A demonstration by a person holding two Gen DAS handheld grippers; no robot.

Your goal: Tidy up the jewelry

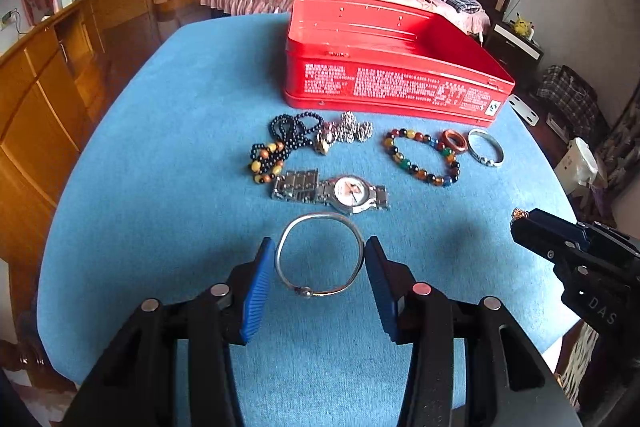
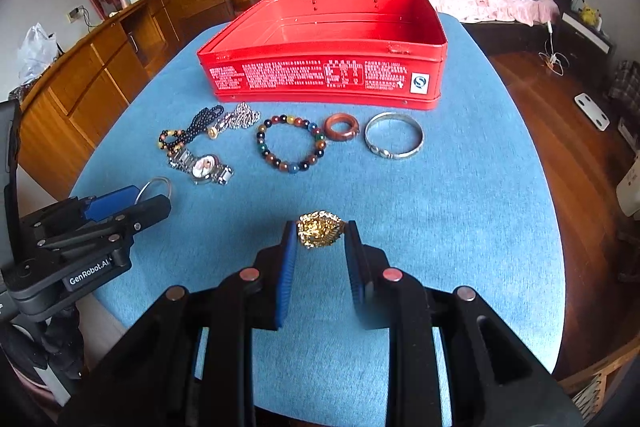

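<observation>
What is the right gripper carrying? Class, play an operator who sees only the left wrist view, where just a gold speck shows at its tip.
Observer: The right gripper is shut on a gold filigree ornament, pinched between its blue pads.
Operator: Is anything in the red metal tin?
Observer: The right wrist view looks over the front wall of the red metal tin; no jewelry shows inside.
Operator: My left gripper holds the thin silver bangle. What does its outside show?
Observer: A white GenRobot.AI label on its side.
</observation>
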